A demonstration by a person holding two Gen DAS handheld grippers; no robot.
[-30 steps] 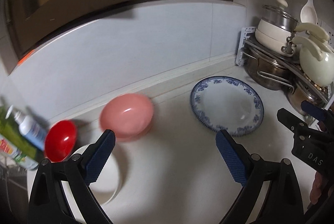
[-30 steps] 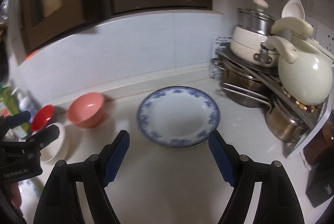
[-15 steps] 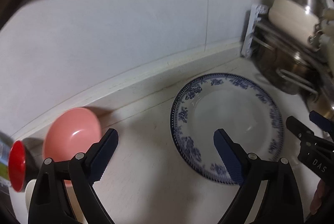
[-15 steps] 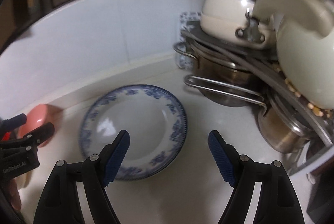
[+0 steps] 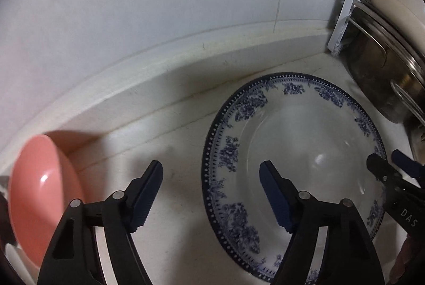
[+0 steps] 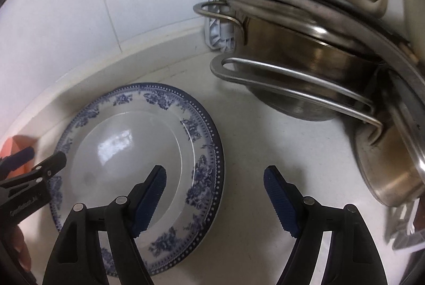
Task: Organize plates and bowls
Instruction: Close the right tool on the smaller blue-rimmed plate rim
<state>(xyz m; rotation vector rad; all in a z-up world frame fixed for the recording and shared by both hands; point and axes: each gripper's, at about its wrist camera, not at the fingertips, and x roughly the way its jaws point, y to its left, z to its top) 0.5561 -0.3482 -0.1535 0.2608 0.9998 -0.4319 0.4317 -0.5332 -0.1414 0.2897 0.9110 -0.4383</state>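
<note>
Left black two-finger claw with blue ribbed pads (image 5: pixel 211 194): jaws have just been closing, nothing gripped; they straddle the left rim of the round white plate with blue floral border (image 5: pixel 300 152). Bare white countertop (image 5: pixel 170 152) lies open under its left finger. Glossy pink bowl (image 5: pixel 39 194) blocks further left.

Right black two-finger claw (image 6: pixel 215 196): also closing, straddling the plate's right rim. Clear counter ahead. Stacked stainless steel pots with loop handles (image 6: pixel 305 72) crowd the space ahead and right.
</note>
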